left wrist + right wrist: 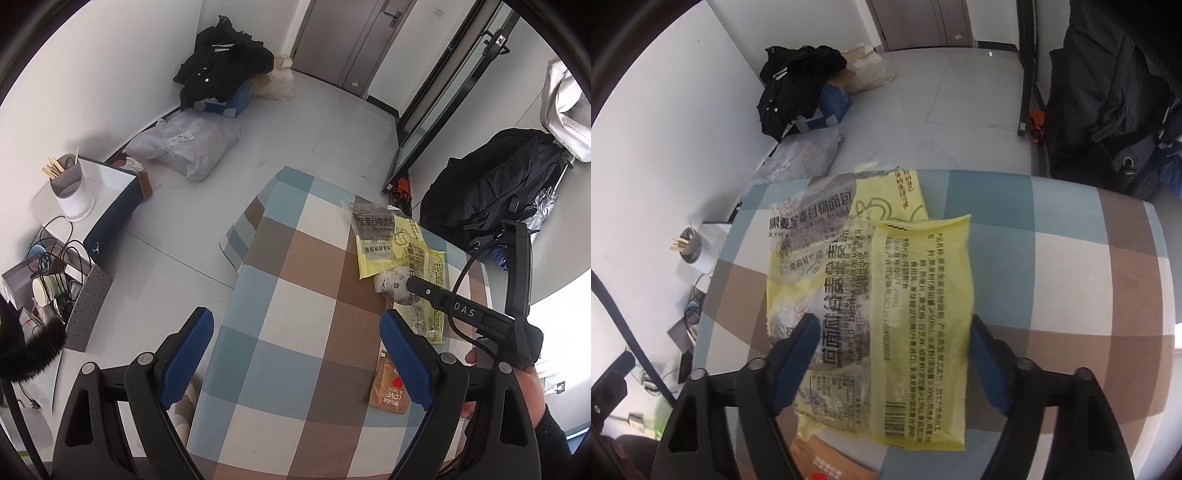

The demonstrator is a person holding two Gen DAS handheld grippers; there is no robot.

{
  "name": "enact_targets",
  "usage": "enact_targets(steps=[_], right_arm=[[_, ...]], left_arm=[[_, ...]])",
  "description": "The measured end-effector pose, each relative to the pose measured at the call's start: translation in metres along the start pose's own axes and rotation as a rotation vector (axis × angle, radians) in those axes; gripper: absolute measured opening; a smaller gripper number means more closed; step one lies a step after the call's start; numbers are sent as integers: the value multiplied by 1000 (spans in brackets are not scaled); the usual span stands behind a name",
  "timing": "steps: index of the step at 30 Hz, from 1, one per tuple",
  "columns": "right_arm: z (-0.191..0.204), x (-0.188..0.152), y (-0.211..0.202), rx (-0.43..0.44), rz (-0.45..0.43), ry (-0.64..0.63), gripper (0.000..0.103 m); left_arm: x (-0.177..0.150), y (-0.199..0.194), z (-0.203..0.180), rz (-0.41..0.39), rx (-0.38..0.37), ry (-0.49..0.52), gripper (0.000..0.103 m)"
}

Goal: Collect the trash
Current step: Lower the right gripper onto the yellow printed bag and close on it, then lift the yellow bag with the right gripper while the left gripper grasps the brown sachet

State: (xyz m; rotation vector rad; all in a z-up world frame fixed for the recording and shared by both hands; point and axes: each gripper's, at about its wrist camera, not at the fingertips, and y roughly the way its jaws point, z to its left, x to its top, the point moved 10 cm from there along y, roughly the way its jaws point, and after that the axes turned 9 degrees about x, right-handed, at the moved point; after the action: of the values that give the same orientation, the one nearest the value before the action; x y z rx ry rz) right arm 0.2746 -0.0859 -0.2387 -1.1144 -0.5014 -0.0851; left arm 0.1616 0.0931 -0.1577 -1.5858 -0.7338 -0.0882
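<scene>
Yellow and clear bread wrappers lie overlapped on the checked tablecloth; they also show in the left wrist view. My right gripper is open, its blue fingers on either side of the large yellow wrapper, just above it. A brown paper bag printed "LOVE" lies near the wrappers; its corner shows in the right wrist view. My left gripper is open and empty over the checked cloth, left of the trash. The right tool reaches over the wrappers.
A black backpack sits beyond the table at right. On the floor lie a plastic bag, black clothes on a blue box and a cloth bag. A low table with a chopstick holder stands at left.
</scene>
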Motion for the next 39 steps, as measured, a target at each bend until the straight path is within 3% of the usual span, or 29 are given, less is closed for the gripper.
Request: enact_targets(steps=[4,8,21,24,35,39], right_arm=[[-2,1,-7,1,-16,0,58],[-3,-1,-11,4,-15,-4,52],[-9,-2,-51,42,-91,6,48],[-13,-1,-66,56,-127,16,48],[-36,-2,-109,52,-219,49,48],[-51,-4,-124,49,-236,60,48]], left_arm=[[-1,2,0,-4,18,10,89],[-1,2,0,-10,33,20,89],[-11,7,-8,-7,69,73,89],[-11,4,-14,-41,88,104,89],[-58,28,-78,133,-54,264,89],[-81,40,-100,178,-37,365,89]])
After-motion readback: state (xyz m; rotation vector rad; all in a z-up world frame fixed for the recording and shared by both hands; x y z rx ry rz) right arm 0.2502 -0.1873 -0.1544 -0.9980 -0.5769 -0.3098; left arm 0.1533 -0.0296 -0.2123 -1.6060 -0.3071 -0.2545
